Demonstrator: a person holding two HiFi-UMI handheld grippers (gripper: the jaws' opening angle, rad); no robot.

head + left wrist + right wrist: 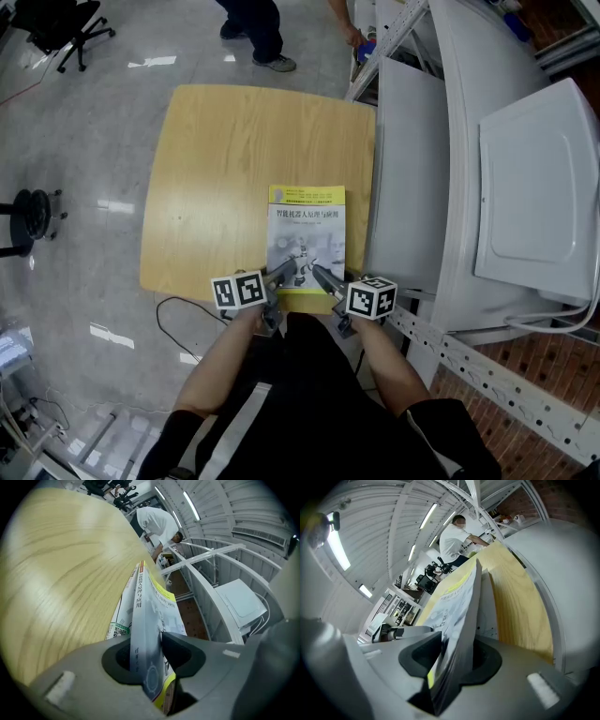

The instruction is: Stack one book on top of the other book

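The upper book (307,239) is being held at its near edge by both claws, over the near right part of the wooden table (234,159), with its yellow-banded cover facing up. Its near left corner is being gripped by the left claw (146,646): the spine is standing between the jaws and one pad is being pressed against the cover, while the other pad is being hidden behind the spine. Its near right corner is being gripped by the right claw (457,656), the gap between those jaws being filled by the book's edge. The lower book (119,620) is being shown in the left gripper view as a strip bearing a printed code square, lying on the table beneath the upper book and projecting just past its spine side. Whether the two books are touching along their whole length cannot be told. In the head view the lower book is being covered by the upper one. A person (255,28) is being seen standing beyond the table's far edge, and a white appliance (534,187) is being seen to the table's right.
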